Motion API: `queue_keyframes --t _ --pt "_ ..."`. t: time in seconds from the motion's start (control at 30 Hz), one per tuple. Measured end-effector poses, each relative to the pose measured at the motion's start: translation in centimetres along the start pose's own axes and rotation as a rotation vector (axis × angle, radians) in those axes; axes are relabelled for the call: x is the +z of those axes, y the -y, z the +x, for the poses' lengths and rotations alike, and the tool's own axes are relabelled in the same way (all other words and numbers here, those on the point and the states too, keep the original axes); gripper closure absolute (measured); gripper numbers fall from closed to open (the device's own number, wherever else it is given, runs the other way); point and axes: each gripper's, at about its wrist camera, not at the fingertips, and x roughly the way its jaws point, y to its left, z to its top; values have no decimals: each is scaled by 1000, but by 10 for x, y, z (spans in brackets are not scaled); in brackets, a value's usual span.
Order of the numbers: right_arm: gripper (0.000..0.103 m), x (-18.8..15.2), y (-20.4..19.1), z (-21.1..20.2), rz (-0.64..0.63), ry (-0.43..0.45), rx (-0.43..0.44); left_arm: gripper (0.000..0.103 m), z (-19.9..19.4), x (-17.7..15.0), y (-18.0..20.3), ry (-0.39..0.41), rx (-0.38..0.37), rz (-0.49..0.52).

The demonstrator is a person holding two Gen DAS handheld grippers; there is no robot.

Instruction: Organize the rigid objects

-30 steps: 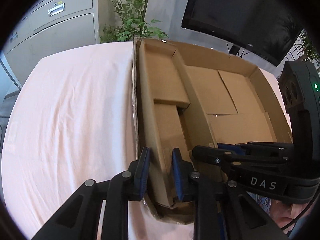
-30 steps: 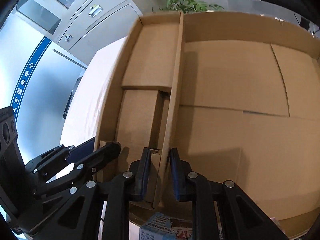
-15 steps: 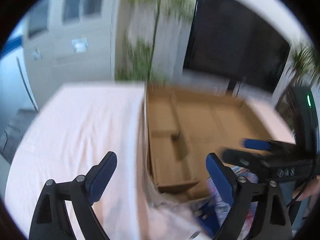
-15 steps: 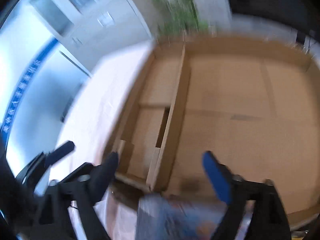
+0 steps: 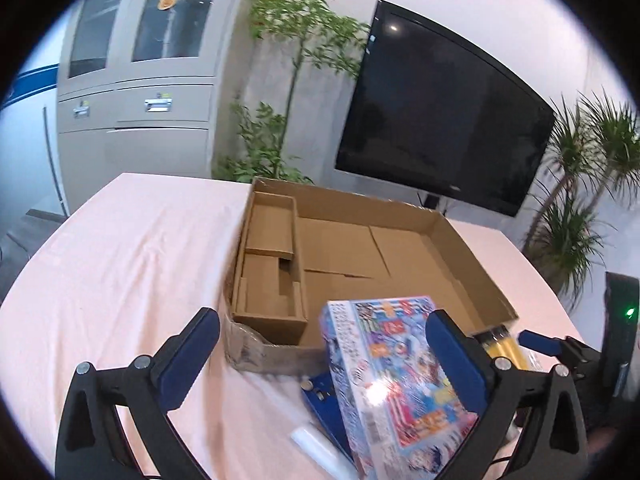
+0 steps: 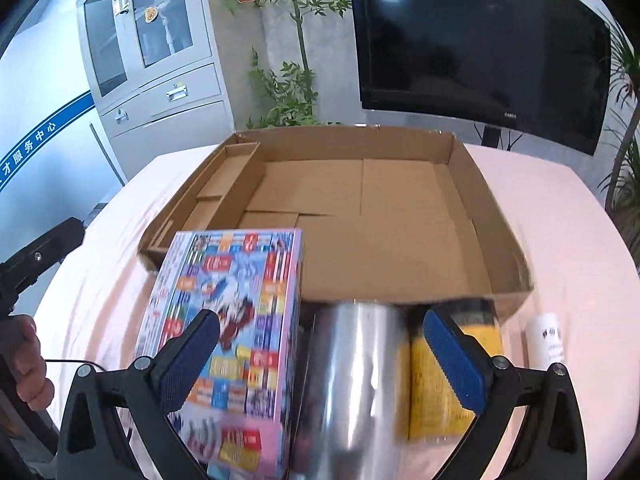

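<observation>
Puzzle box [image 6: 232,320], steel cup [image 6: 352,384] crowd cardboard tray [image 6: 460,152] front.

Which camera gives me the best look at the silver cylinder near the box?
The right wrist view: the silver cylinder lies centred between the open right gripper fingers, though blurred. The left wrist view does not clearly show it; the colourful game box fills that area.
</observation>
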Motion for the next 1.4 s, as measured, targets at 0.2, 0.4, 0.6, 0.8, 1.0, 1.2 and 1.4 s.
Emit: queue_keyframes --t 0.2,0.4,0.6,0.8,1.0,1.2,1.4 --pt "0 -19 -9 -14 -83 -44 145 1 -7 26 24 -108 178 316" --pt "0 -35 -23 4 -125 -84 321 1 55 -29 11 -318 -24 51" --pt "1 -42 -30 37 -164 -125 295 1 96 -55 13 -380 -127 -40" --pt "0 -45 -46 56 -126 -99 299 11 101 -59 18 -415 -182 -80" --pt "0 -45 -44 66 -107 -84 303 19 91 -55 30 -368 -151 -51" --pt "2 -34 -45 42 -86 40 317 19 53 -11 65 -156 -56 141" --pt "2 20 -42 31 -89 164 218 20 70 38 80 -99 -90 223"
